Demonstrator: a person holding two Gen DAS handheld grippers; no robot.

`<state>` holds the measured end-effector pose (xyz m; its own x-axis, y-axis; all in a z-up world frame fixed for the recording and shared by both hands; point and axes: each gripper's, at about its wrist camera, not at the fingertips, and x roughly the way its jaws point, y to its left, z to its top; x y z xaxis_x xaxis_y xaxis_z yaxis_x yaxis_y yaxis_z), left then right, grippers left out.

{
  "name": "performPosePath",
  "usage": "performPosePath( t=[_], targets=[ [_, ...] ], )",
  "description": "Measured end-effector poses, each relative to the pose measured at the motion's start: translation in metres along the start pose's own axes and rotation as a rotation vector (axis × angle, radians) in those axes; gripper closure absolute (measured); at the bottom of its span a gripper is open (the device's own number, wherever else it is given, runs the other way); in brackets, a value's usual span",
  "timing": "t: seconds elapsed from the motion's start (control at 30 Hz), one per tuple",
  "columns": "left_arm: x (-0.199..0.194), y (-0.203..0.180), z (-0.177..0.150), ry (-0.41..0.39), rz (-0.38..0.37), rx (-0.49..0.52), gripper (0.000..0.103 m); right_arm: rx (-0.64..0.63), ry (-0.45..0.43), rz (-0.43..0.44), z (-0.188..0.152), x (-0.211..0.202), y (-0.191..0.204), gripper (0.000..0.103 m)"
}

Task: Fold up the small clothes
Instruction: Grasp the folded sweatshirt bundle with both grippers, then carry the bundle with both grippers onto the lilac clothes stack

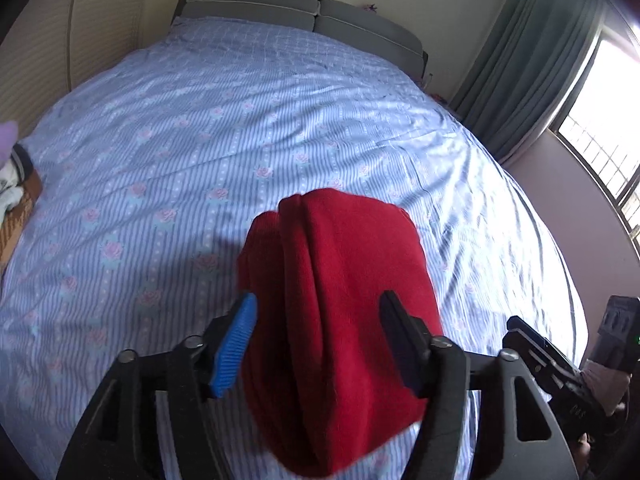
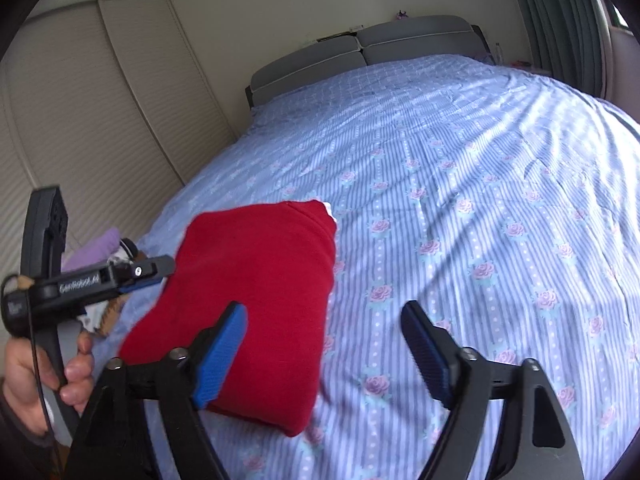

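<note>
A folded red garment (image 1: 336, 312) lies on the blue striped bedsheet (image 1: 200, 140) near the bed's front edge. My left gripper (image 1: 318, 322) is open, its jaws wide apart on either side of the garment's near end, not closed on it. In the right wrist view the same red garment (image 2: 256, 300) lies left of centre. My right gripper (image 2: 324, 338) is open and empty; its left finger is over the garment's edge and its right finger over bare sheet. The left gripper (image 2: 160, 268) shows there from the side at the garment's left edge.
A small pile of other clothes (image 1: 16, 184) lies at the bed's left edge, also in the right wrist view (image 2: 104, 248). A grey headboard (image 1: 304, 12) is at the far end. A window with curtains (image 1: 532, 64) is to the right, a wardrobe (image 2: 80, 120) to the left.
</note>
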<state>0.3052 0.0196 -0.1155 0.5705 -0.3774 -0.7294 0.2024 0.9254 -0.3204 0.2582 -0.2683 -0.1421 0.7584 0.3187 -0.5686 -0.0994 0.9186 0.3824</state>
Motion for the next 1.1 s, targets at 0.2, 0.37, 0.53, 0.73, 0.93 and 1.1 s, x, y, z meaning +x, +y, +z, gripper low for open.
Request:
performPosePath(
  t=[0.2, 0.37, 0.53, 0.73, 0.93, 1.1],
  targets=[
    [-0.007, 0.018, -0.027, 0.035, -0.035, -0.094, 0.021, 0.091, 0.082, 0.114, 0.000, 0.002, -0.006, 0.012],
    [0.013, 0.039, -0.043, 0.091, -0.094, -0.206, 0.021, 0.178, 0.217, 0.186, -0.006, 0.029, -0.014, 0.012],
    [0.033, 0.058, -0.055, 0.124, -0.190, -0.319, 0.021, 0.191, 0.312, 0.204, -0.008, 0.054, -0.015, 0.012],
    [0.052, 0.061, -0.067, 0.146, -0.299, -0.391, 0.037, 0.247, 0.422, 0.270, 0.002, 0.088, -0.019, 0.012],
    [0.064, 0.067, -0.071, 0.169, -0.331, -0.459, 0.044, 0.312, 0.563, 0.323, 0.000, 0.125, -0.023, 0.012],
    [0.066, 0.068, -0.071, 0.177, -0.329, -0.460, 0.052, 0.381, 0.636, 0.398, -0.011, 0.147, -0.022, 0.012]
  ],
)
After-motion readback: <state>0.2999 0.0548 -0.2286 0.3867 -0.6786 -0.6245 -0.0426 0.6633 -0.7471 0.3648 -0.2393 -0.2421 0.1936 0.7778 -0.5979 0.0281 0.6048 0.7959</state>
